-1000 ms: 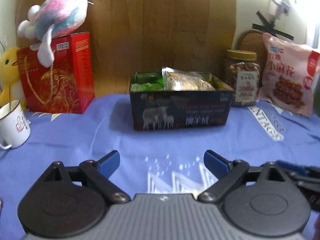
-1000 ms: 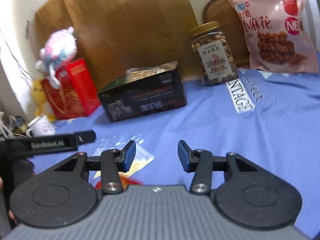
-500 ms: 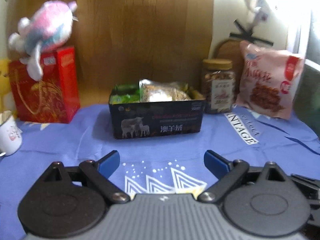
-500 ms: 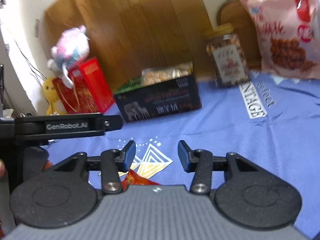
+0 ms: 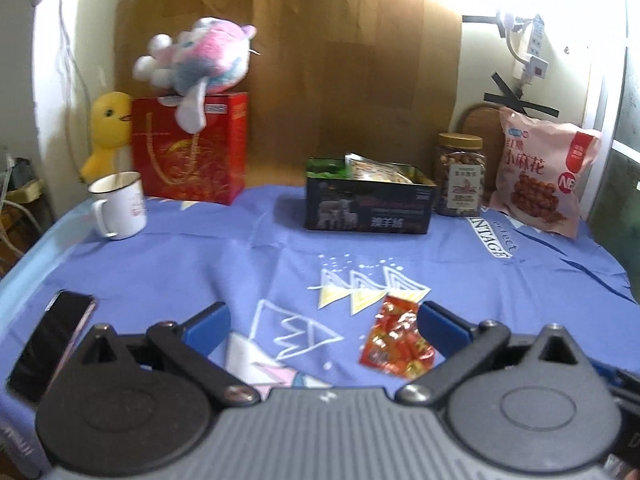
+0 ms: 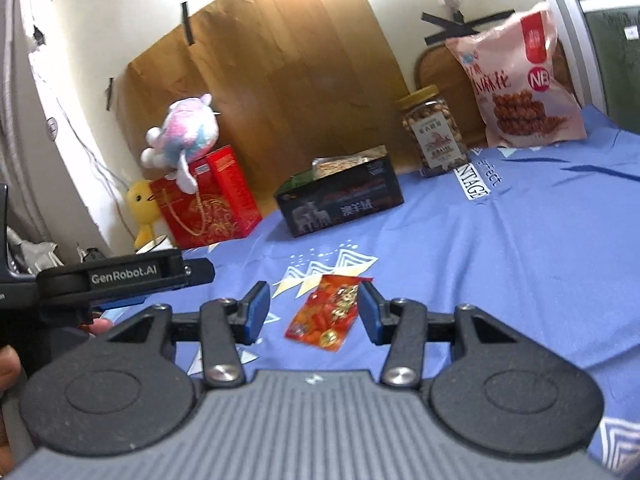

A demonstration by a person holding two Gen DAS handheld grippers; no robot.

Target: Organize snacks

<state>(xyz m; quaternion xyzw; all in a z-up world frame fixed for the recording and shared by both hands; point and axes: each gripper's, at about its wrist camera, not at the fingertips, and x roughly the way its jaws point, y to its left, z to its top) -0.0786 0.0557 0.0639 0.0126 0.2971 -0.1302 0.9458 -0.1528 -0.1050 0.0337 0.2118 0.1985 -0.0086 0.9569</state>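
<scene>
- The left gripper (image 5: 323,326) hangs over the blue cloth (image 5: 500,292) with its jaws wide; they have just been opening further, and nothing is pinched between them.
- A red snack packet (image 5: 396,340) lies flat on the cloth just inside the left gripper's right finger; whether it touches that finger cannot be told.
- The right gripper (image 6: 311,312) has its jaws moderately apart, clamping nothing, and the same packet (image 6: 327,312) lies on the cloth beyond them, closer to the right finger.
- The dark box (image 5: 368,210) stands farther back near the wooden board, well apart from the packet, with other packets already in it.
- Bare cloth lies between the packet and the box.
- A nut jar (image 5: 460,174) stands just right of the box, and a pink snack bag (image 5: 540,176) leans beyond the jar.
- At the left a red gift bag (image 5: 192,152) carries a plush toy (image 5: 200,60), with a yellow duck (image 5: 108,128) and a white mug (image 5: 120,204) beside it.
- A dark phone (image 5: 52,344) lies on the cloth by the left gripper's left side.
</scene>
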